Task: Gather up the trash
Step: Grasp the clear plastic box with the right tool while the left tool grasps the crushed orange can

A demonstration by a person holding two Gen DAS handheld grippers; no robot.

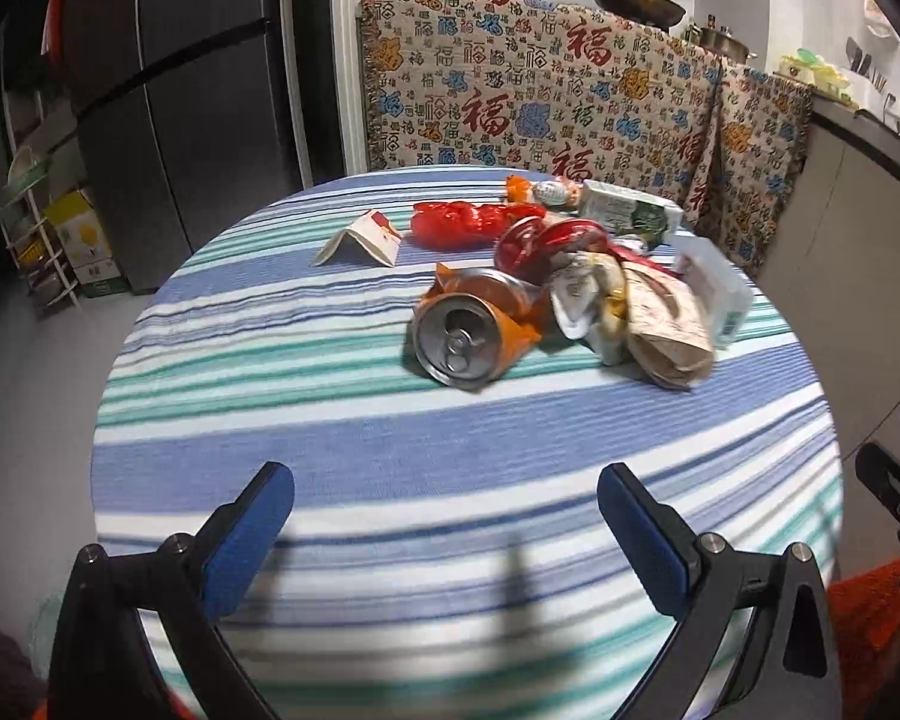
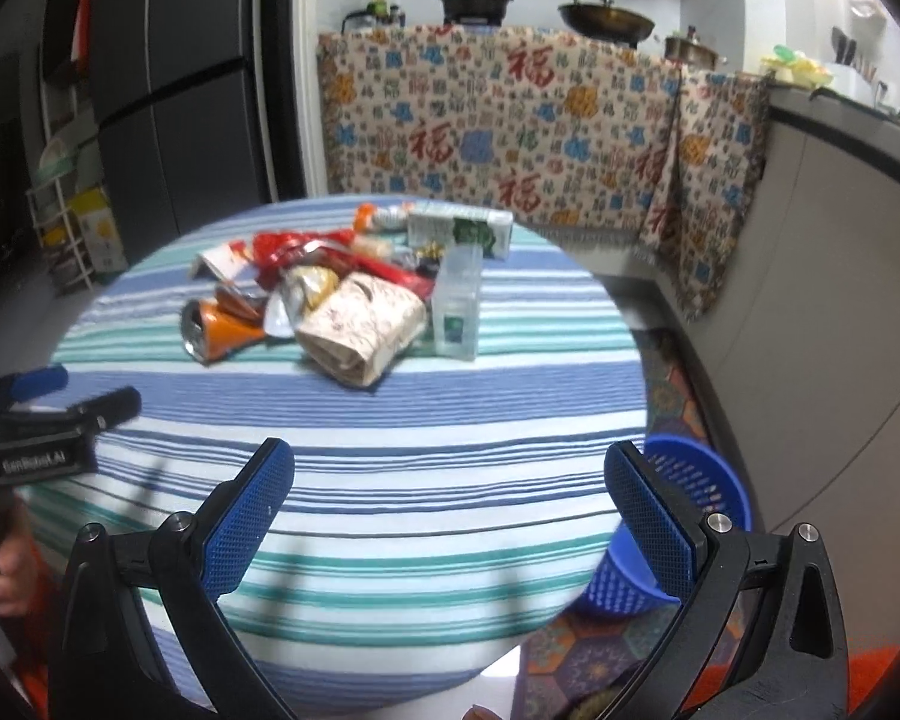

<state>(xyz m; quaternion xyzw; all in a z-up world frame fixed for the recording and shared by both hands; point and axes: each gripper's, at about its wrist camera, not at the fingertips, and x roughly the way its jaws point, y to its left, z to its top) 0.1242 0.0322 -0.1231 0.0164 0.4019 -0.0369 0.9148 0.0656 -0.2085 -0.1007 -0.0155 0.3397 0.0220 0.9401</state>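
Trash (image 1: 576, 276) lay heaped on the striped table (image 1: 390, 456) at one o'clock of the left claw (image 1: 444, 516), a crushed can (image 1: 468, 330) nearest. Both claws were spread, empty; a blue basket (image 2: 690, 510) stood at four o'clock of the right claw (image 2: 450, 498).

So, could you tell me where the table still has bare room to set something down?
The near half of the striped table is bare, from the crushed can and paper bag to the near edge. The left side beside the can is free too. The far right is crowded with wrappers, a carton and a clear bottle.
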